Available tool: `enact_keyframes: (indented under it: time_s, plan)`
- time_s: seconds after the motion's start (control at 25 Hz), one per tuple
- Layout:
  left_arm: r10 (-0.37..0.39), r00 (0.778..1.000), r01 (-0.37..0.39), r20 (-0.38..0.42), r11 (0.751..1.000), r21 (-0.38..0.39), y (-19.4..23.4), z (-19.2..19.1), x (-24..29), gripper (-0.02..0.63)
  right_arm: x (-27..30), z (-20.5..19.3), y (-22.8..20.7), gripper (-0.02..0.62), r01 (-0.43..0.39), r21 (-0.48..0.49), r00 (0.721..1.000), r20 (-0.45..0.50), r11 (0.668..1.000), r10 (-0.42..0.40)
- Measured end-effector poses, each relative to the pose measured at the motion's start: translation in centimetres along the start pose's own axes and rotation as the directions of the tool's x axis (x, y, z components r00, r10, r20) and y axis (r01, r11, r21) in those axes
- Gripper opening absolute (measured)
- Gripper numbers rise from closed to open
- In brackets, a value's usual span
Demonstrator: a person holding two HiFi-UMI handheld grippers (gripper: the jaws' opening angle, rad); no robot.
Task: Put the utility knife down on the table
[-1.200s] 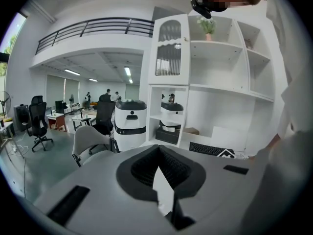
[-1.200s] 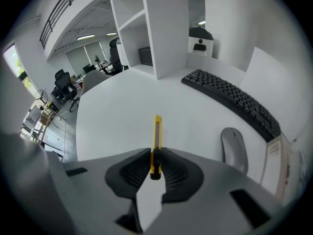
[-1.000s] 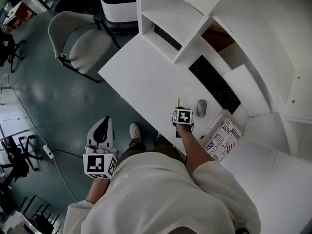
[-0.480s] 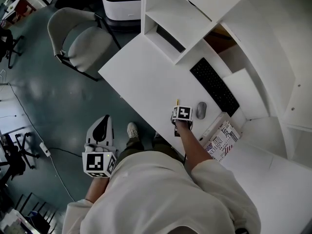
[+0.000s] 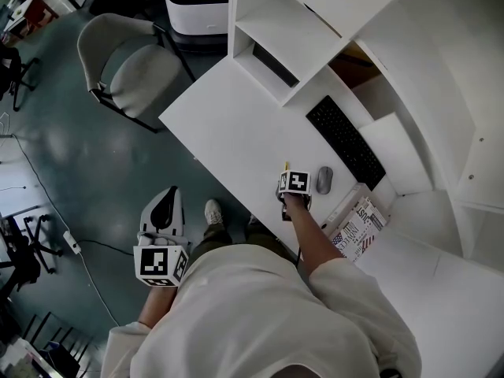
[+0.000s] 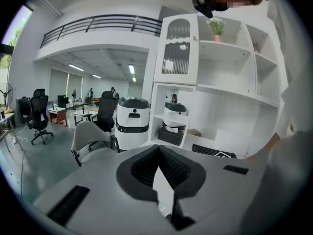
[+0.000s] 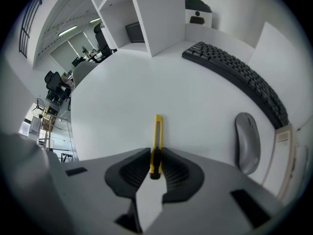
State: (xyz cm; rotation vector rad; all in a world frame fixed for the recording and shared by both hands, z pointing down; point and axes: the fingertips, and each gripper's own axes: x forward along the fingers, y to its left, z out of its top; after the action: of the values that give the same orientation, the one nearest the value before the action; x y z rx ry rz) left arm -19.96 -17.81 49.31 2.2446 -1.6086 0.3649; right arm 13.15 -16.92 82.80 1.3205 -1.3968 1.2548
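The right gripper [image 7: 155, 153] pointed steeply down at the white table [image 7: 122, 97]. Its jaws had just been opening, yet the pads lay against both sides of the yellow utility knife [image 7: 157, 136], which lay flat on the tabletop left of the grey mouse [image 7: 247, 141]. Only the right gripper view showed that grip. From the head view a yellow tip poked past the marker cube. The left gripper [image 6: 158, 148], clenched on nothing, hung beside the person's hip above the floor.
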Motion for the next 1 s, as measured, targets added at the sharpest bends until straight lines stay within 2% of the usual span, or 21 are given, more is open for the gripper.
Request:
enact_keyframes:
  time_s: [0.36,0.64,0.84,1.0]
  plan:
    - [0.001,1.0,-0.001,0.004,1.0,0.005,-0.4,0.2,-0.3,0.0,-0.4,0.0,0.0,0.101,-0.034,0.007,0.999,0.019,0.999,0.034]
    - [-0.011,1.0,0.011,0.017,1.0,0.016,-1.3,0.5,-0.5,0.002,-2.1,0.6,0.0,0.106,-0.058,0.009,0.996,0.072,0.998,0.057]
    - [-0.033,0.999,0.032,0.035,0.999,0.029,-2.2,1.3,-0.6,0.002,-5.3,2.3,-0.1,0.104,-0.066,-0.006,0.982,0.178,0.998,0.066]
    - [-0.055,0.997,0.053,0.053,0.998,0.041,-3.0,1.9,-0.6,0.002,-9.1,4.0,-0.1,0.097,-0.077,-0.029,0.952,0.295,0.997,0.082]
